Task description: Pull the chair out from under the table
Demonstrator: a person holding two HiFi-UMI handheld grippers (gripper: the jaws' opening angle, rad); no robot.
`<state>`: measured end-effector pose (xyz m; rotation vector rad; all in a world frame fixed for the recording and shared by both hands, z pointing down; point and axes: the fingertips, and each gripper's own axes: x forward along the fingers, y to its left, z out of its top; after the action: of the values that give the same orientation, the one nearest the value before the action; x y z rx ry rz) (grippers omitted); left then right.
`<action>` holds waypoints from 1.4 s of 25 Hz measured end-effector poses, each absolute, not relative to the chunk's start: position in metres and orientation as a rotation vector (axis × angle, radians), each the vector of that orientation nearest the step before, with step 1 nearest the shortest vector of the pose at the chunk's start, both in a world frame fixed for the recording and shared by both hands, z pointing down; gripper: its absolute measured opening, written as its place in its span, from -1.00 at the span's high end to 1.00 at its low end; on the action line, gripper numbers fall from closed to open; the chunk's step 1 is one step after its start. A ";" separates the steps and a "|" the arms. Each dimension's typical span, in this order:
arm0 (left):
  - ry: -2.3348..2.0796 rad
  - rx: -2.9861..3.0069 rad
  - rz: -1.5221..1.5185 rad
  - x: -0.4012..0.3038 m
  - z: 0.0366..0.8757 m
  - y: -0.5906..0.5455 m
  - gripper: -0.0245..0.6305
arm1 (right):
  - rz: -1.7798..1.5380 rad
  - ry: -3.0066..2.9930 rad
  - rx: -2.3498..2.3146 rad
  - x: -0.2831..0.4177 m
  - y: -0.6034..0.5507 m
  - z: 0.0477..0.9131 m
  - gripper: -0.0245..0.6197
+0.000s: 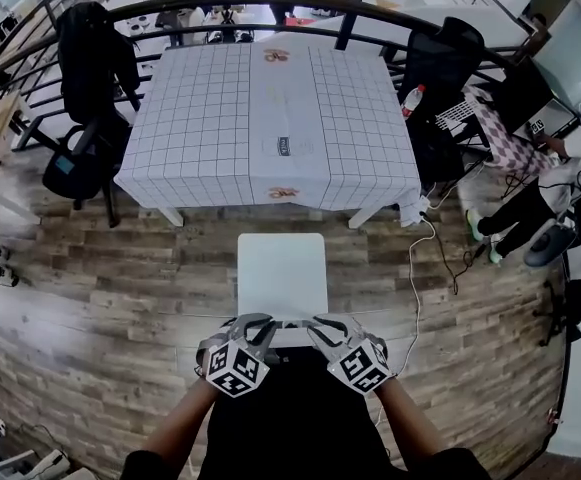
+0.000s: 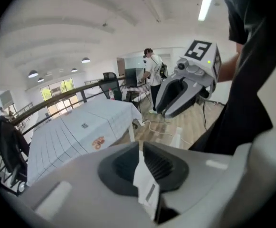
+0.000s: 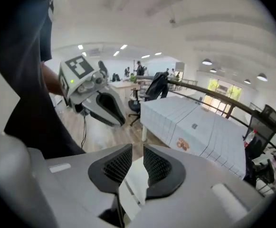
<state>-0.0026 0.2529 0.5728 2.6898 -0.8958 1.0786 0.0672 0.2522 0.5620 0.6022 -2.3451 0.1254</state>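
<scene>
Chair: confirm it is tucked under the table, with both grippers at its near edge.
Not tucked under: the head view shows the chair standing clear of the table, floor showing between them. The left gripper and right gripper are at its near edge.

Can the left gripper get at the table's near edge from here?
Probably not straight ahead. The white chair stands between the left gripper and the table, pulled clear of it. The way round the chair's left side looks free.

I lose the chair's near edge under left gripper and right gripper; table print beyond is unreadable.
</scene>
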 end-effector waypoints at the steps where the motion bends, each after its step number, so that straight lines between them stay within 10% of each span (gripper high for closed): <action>1: -0.936 2.705 1.007 -0.001 0.557 0.247 0.83 | 0.125 -2.390 0.677 0.066 0.245 0.544 0.74; 12: -1.216 2.724 0.323 -0.003 0.425 0.194 0.90 | 0.216 -2.640 1.191 0.069 0.190 0.424 0.93; 35: -1.735 2.734 0.097 -0.009 0.357 0.170 0.90 | -0.051 -2.689 1.538 0.080 0.145 0.357 0.94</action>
<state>-0.0091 0.1704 0.3570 2.7344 -1.7348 0.0974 0.0796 0.1455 0.3571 1.5381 -2.6885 -0.0513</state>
